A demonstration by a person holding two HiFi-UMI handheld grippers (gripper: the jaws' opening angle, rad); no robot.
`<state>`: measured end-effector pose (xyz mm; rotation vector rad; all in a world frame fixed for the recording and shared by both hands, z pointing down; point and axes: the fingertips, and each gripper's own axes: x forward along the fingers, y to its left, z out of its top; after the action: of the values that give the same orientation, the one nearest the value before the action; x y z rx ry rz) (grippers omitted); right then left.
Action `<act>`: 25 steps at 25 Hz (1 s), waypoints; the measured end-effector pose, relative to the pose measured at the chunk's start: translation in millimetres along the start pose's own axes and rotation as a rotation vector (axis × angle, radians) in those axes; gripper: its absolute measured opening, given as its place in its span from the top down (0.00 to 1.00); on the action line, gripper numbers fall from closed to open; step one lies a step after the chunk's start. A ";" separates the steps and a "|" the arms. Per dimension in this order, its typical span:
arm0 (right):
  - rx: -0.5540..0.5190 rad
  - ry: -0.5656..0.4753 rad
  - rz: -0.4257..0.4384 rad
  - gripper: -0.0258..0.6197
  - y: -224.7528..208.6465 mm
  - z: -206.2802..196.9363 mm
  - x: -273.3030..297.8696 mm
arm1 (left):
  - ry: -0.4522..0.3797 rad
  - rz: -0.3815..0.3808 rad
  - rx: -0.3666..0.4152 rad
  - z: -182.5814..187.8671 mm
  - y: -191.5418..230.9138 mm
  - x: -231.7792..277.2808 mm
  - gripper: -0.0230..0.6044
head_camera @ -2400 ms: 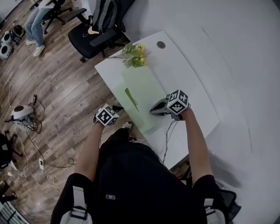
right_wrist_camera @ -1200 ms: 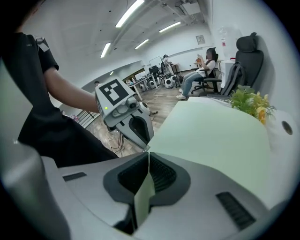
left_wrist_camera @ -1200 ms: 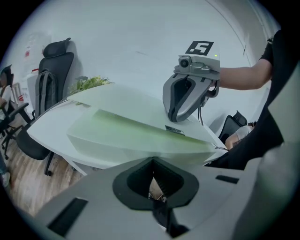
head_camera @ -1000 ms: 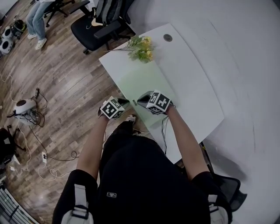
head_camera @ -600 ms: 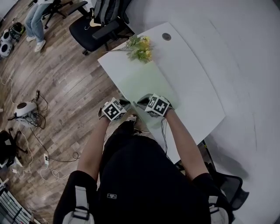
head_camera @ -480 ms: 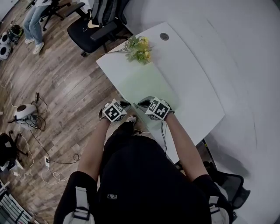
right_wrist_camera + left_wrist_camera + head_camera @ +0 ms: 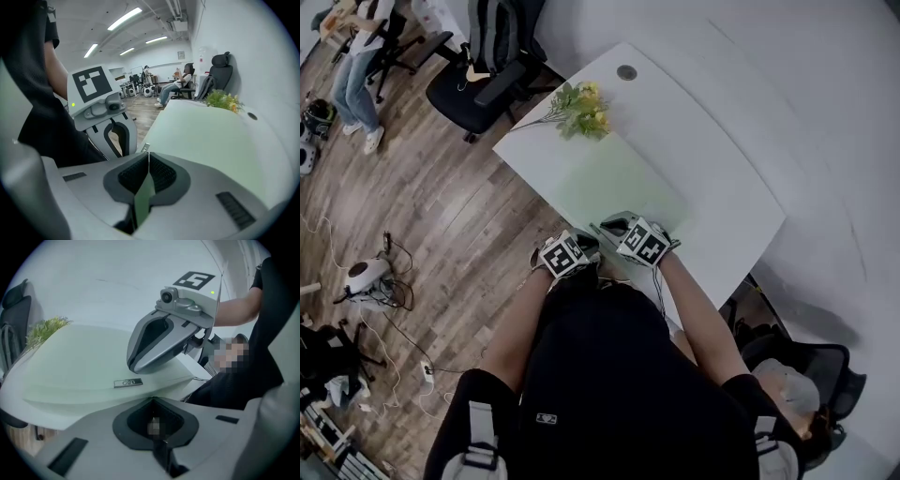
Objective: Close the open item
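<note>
Folder (image 7: 619, 183), pale green, lying flat on the white table (image 7: 722, 141), one end right at the edge by the person. Small metal tag (image 7: 128, 382) near that front edge. Jaws of the right gripper (image 7: 148, 159) clamped on a thin green strip (image 7: 143, 197), same colour as the folder. Probably its flap or a tab, hard to say from this angle. Sitting at the folder's front edge, just beside the tag. Jaws of the left gripper (image 7: 153, 404) pressed together too, with nothing obvious between them. Parked low, just off the table edge, pointing at the folder's front and at the other gripper. Both grippers close side by side. Yellow flowers (image 7: 581, 105) at the folder's far end. Black chair (image 7: 473, 89) past the table on the wood floor.
</note>
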<state>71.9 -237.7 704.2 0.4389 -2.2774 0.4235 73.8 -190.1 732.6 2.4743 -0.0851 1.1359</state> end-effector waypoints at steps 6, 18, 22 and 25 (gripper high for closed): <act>-0.010 -0.081 -0.167 0.95 -5.6 -8.1 -24.6 | -0.084 0.036 -0.026 18.5 -3.8 -15.8 0.96; 0.138 -0.212 -0.199 0.95 13.9 -26.3 -86.0 | -0.148 0.114 -0.049 27.3 -33.5 -50.2 0.96; 0.145 -0.232 -0.195 0.95 25.8 -32.2 -97.1 | -0.171 0.159 -0.074 30.5 -38.2 -58.8 0.96; 0.149 -0.248 -0.199 0.95 31.5 -35.8 -101.0 | -0.181 0.186 -0.083 33.1 -42.4 -65.2 0.96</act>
<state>146.2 -176.3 647.7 0.8257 -2.4174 0.4593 63.5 -171.9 650.7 2.5298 -0.4147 0.9553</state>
